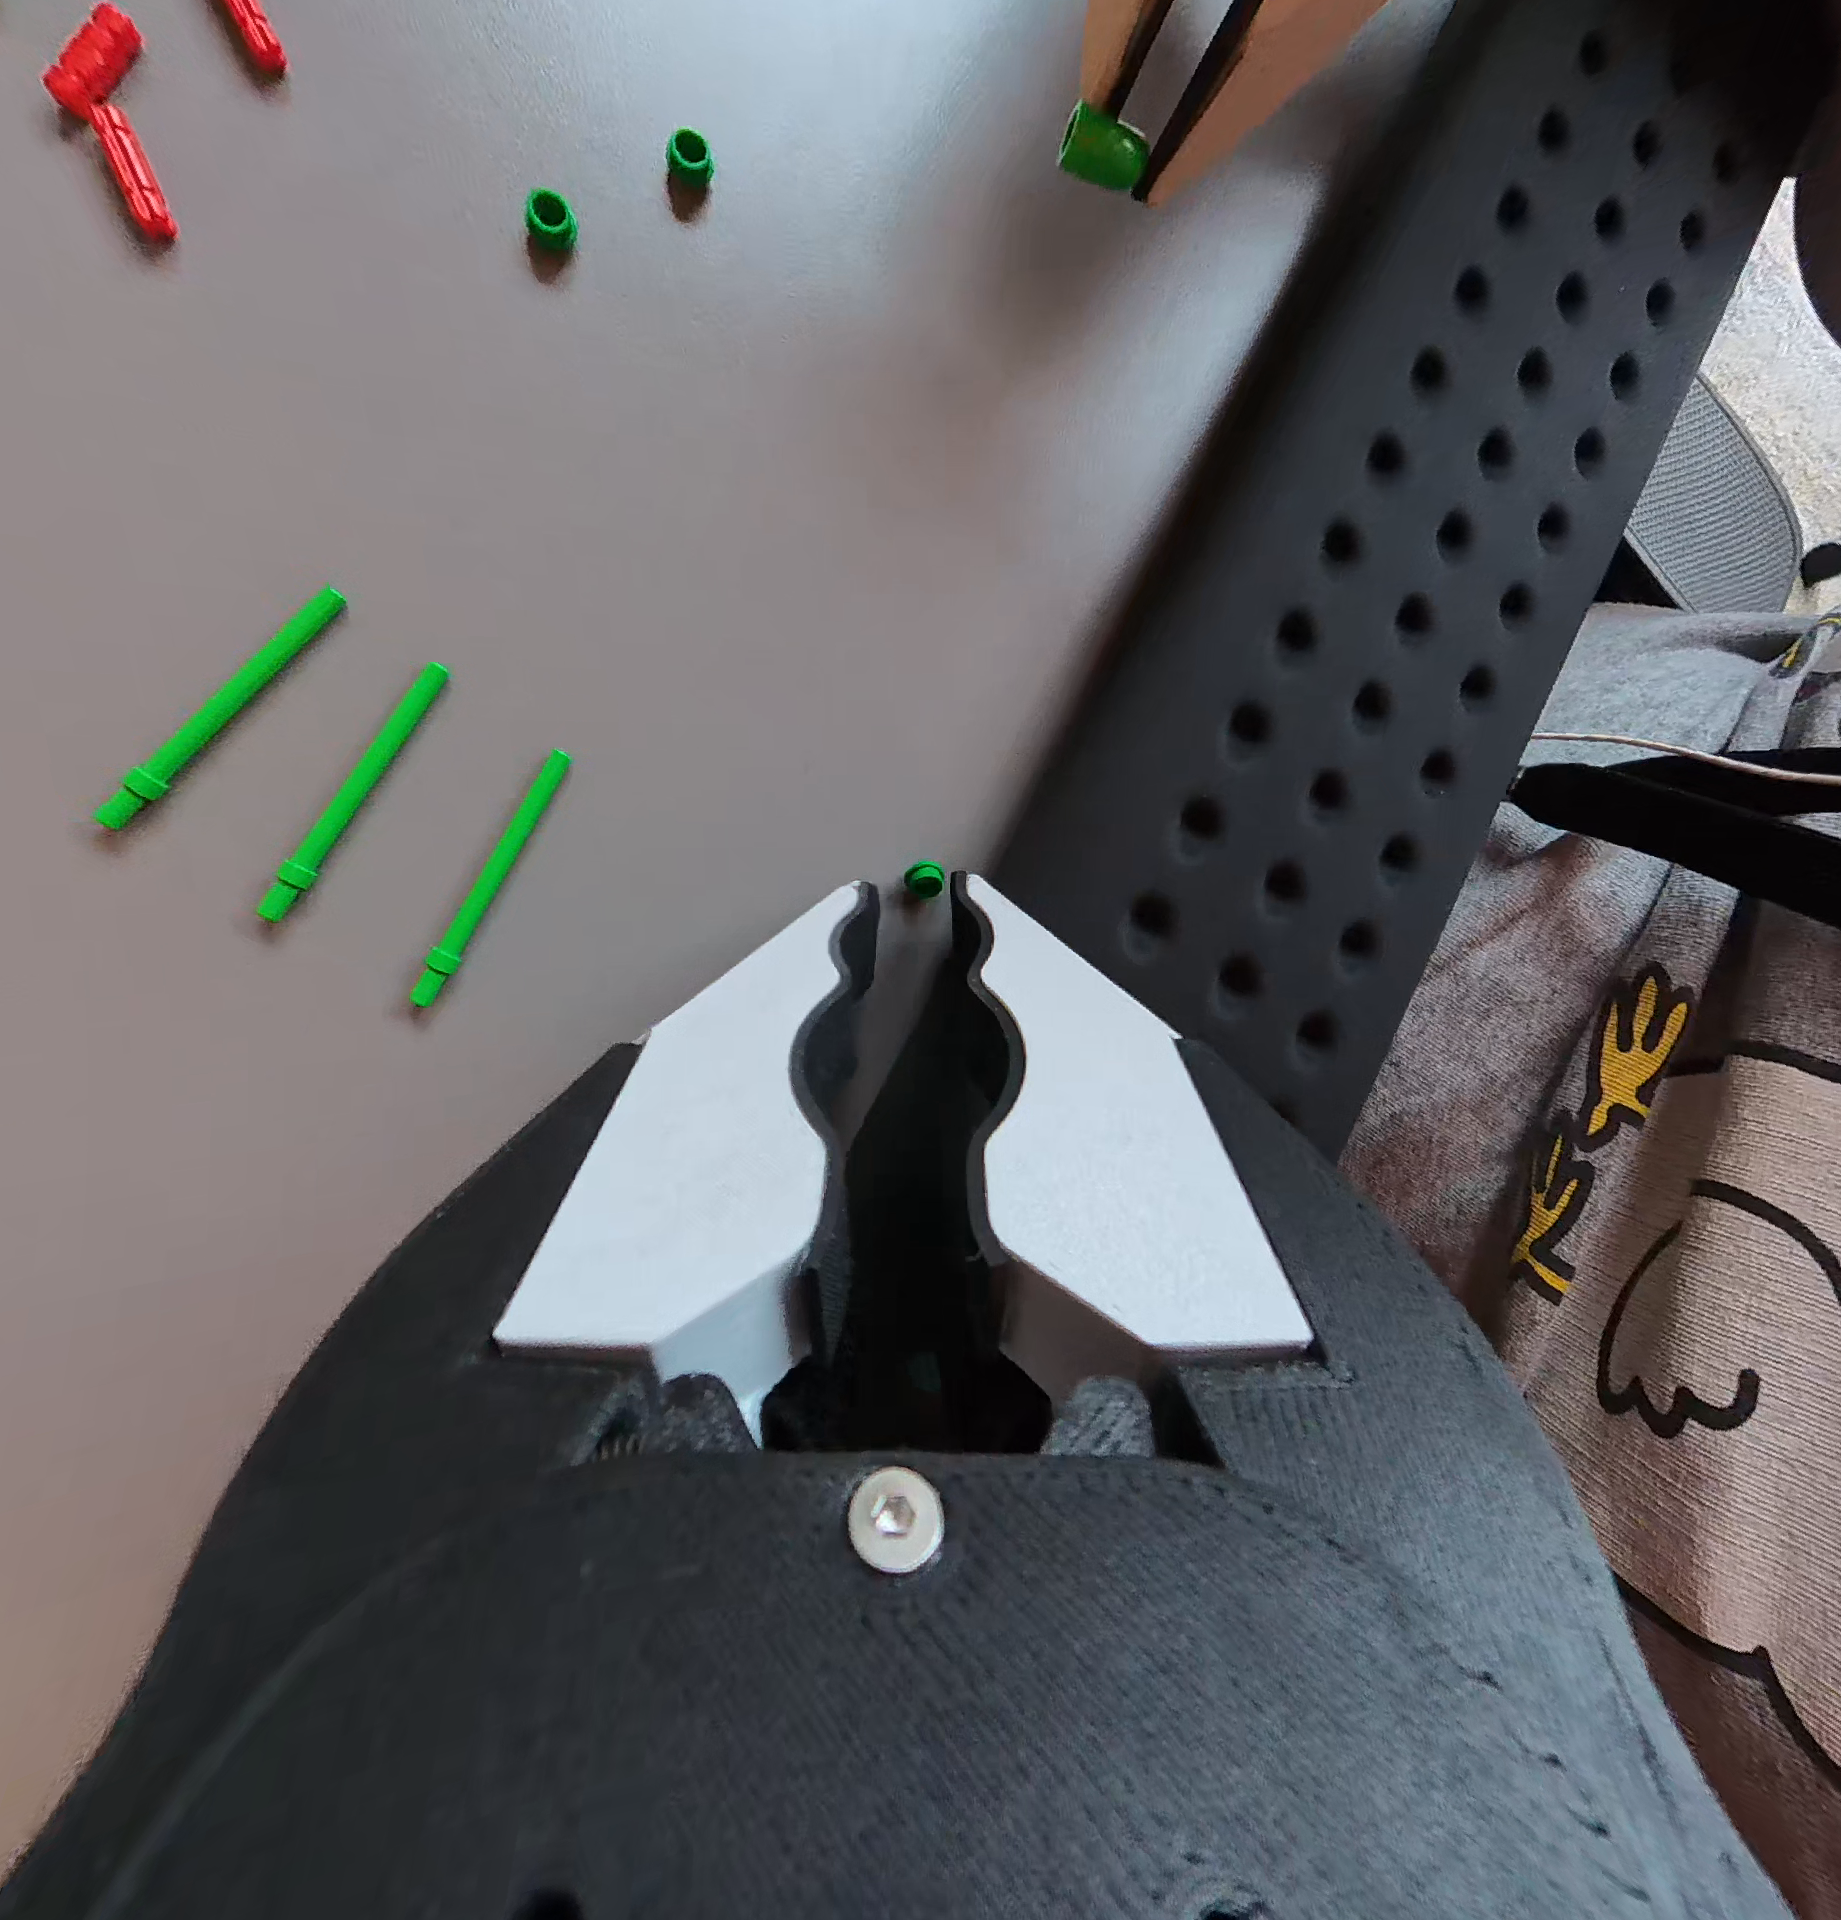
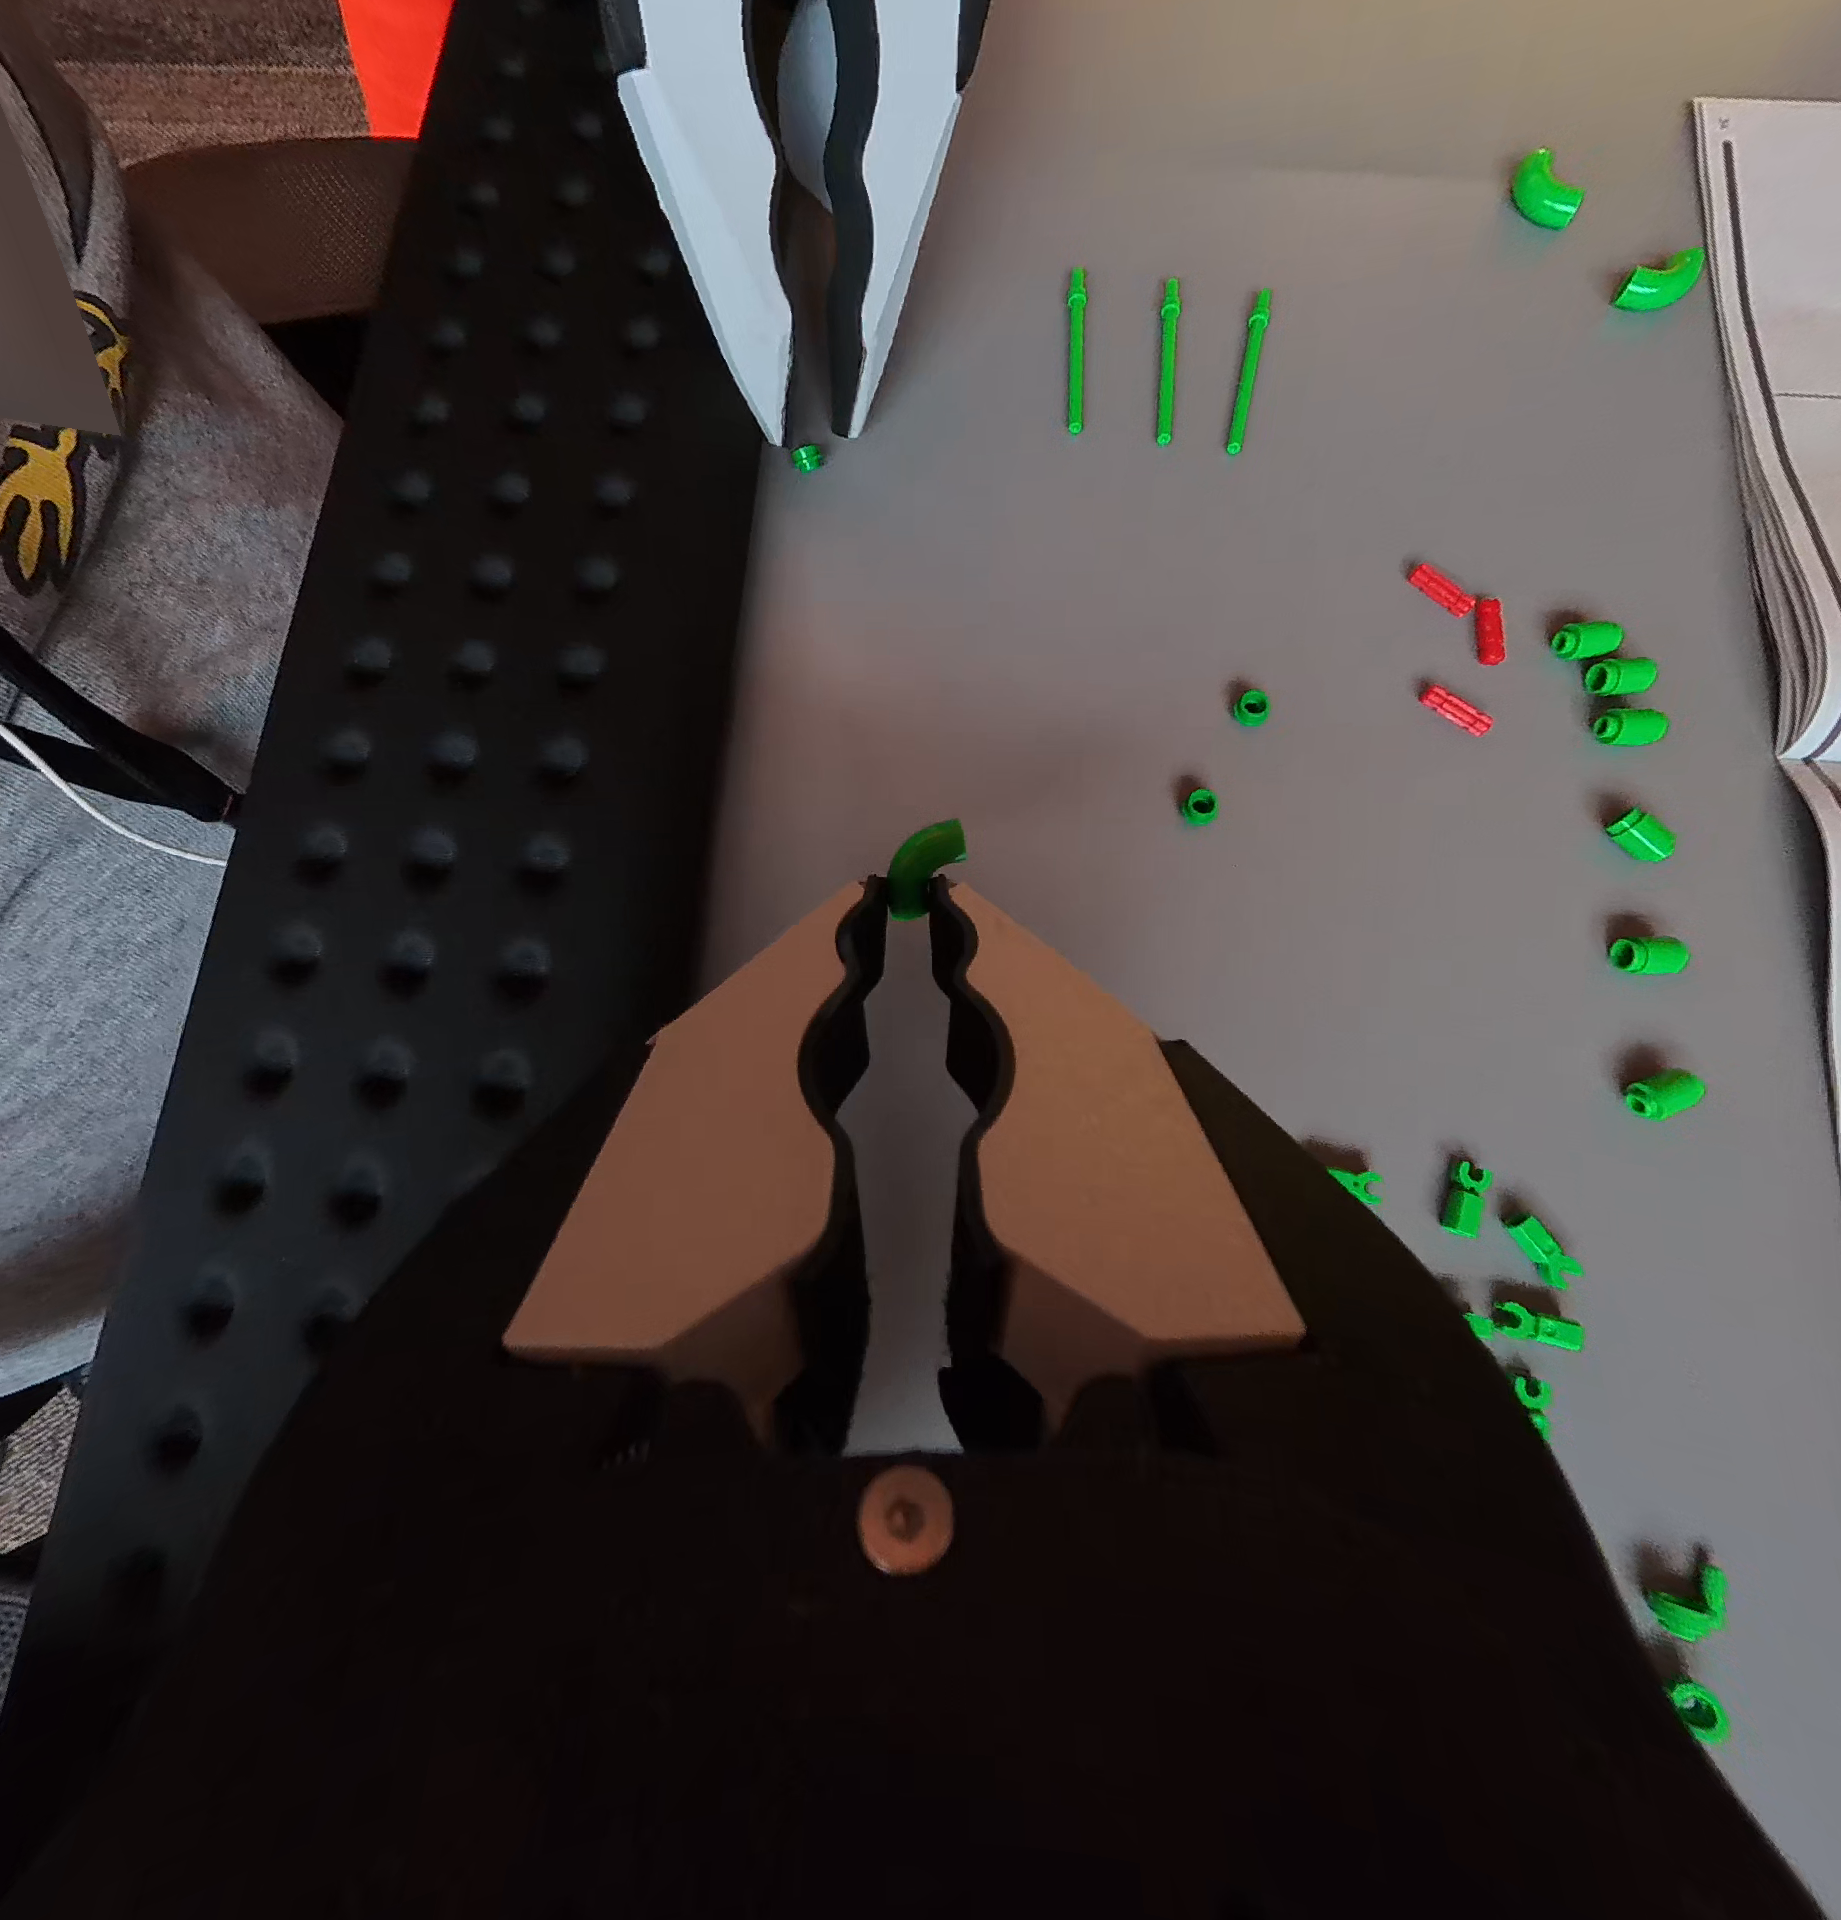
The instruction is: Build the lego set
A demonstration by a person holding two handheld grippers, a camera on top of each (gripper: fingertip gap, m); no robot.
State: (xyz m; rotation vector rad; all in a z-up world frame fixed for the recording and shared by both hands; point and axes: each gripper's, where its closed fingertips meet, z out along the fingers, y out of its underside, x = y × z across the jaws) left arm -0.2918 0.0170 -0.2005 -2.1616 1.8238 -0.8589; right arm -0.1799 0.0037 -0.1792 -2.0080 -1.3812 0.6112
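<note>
My left gripper (image 1: 916,894) has white fingers standing slightly apart, low over the grey table. A small green round stud (image 1: 924,878) lies on the table just past its tips, not gripped. The right wrist view shows this gripper (image 2: 817,421) with the stud (image 2: 807,457) in front of its tips. My right gripper (image 2: 905,888) has tan fingers and is shut on a green curved elbow piece (image 2: 924,862), held above the table. The left wrist view shows it at the top (image 1: 1139,171) with the piece (image 1: 1101,145).
Three green rods (image 2: 1165,358) lie side by side, with two green round pieces (image 2: 1248,707) and red pins (image 2: 1456,644) nearby. Several green bricks (image 2: 1622,717) line the right side beside an open booklet (image 2: 1809,468). A black studded strip (image 2: 459,727) runs along the table's edge. My hands' fingertips stand some 12 cm from each other.
</note>
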